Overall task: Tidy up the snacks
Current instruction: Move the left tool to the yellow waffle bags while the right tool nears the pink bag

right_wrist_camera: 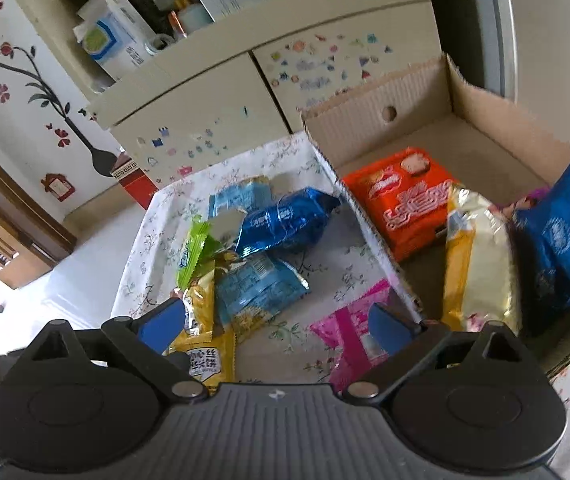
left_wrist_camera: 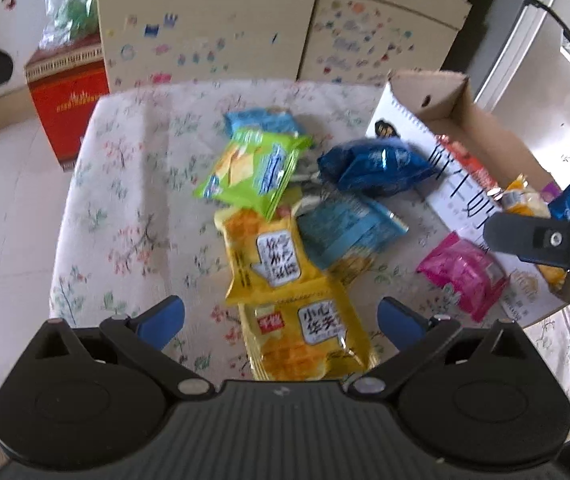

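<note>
Snack packets lie heaped on a floral-cloth table (left_wrist_camera: 133, 184). My left gripper (left_wrist_camera: 281, 322) is open and hovers over a yellow packet (left_wrist_camera: 305, 332) at the near edge, touching nothing. Beyond it lie a second yellow packet (left_wrist_camera: 265, 256), a green packet (left_wrist_camera: 253, 168), a teal packet (left_wrist_camera: 345, 224), a dark blue bag (left_wrist_camera: 377, 166) and a pink packet (left_wrist_camera: 465, 272). My right gripper (right_wrist_camera: 277, 326) is open and empty over the table, with the pink packet (right_wrist_camera: 349, 332) by its right finger. The cardboard box (right_wrist_camera: 381, 92) holds an orange packet (right_wrist_camera: 409, 200), a cream-yellow packet (right_wrist_camera: 481, 256) and a blue bag (right_wrist_camera: 565, 232).
A cream cabinet (left_wrist_camera: 205, 32) with stickers stands behind the table, its shelf crowded with boxes (right_wrist_camera: 125, 36). A red carton (left_wrist_camera: 69, 112) sits on the floor at the left. A black finger (left_wrist_camera: 541, 238) of the right gripper hangs over the box's near wall.
</note>
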A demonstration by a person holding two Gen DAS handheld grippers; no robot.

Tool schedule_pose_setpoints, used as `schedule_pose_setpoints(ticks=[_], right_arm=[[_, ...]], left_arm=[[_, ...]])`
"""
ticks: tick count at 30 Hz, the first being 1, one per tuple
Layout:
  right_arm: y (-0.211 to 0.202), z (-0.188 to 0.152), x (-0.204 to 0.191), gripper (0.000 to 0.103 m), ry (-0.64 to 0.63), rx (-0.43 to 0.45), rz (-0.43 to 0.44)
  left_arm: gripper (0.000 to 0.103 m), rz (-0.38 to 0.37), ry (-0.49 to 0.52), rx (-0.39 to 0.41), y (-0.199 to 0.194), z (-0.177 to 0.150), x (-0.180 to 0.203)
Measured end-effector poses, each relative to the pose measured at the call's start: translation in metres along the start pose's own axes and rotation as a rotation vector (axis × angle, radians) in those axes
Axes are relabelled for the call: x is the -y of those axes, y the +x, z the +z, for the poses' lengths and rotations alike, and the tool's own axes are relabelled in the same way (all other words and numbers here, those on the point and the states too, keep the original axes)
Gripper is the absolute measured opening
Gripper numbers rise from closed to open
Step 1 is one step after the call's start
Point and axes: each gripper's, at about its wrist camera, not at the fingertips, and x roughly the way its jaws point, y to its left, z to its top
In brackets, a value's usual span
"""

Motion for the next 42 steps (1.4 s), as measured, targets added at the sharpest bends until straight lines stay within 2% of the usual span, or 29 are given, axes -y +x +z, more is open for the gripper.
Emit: schedule_pose_setpoints(ticks=[2,10,16,18,24,26,33,37,39,42], right_arm=[[0.002,0.0,-0.002,0.101,0.017,-0.008,0.005],[0.021,0.003,-0.003,0.101,0.033,-0.005,-0.109],[0.038,0.006,-0.003,0.103,0.039,-0.035,-0.148],[0.042,0.005,-0.002,0.103,0.067,-0.071,-0.12],[0.032,0.007,-0.006,0.103,0.123,-0.094,0.024],[0.033,0.007,-0.005,0.103,0.167,-0.107,0.045],[0.035,0.005,-0.015,0.103,0.113,-0.086,-0.117],[0.048,0.001,-0.02,0.103,0.111,-0.129,-0.155],[0.055,-0.001,-0.019,0.103,0.139,-0.175,-0.126],[0.059,-0.004,-0.014,0.103,0.24,-0.224,-0.013]], left_arm=[[0.102,0.001,0.0,-0.011,0.003,-0.002,-0.001],[0.102,-0.003,-0.004,-0.04,0.016,-0.007,-0.001],[0.102,0.007,-0.01,-0.043,0.024,-0.007,-0.001],[0.102,0.012,-0.018,-0.053,0.027,-0.007,-0.003],[0.102,0.023,-0.031,-0.062,0.028,-0.009,-0.008],[0.102,0.024,-0.031,-0.06,0.028,-0.01,-0.008],[0.102,-0.033,-0.01,-0.048,0.032,-0.009,0.006],[0.102,0.01,0.063,-0.011,0.038,-0.01,0.018],[0.102,0.043,0.082,-0.012,0.038,-0.012,0.019],[0.102,0.064,0.063,-0.019,0.035,-0.012,0.011]])
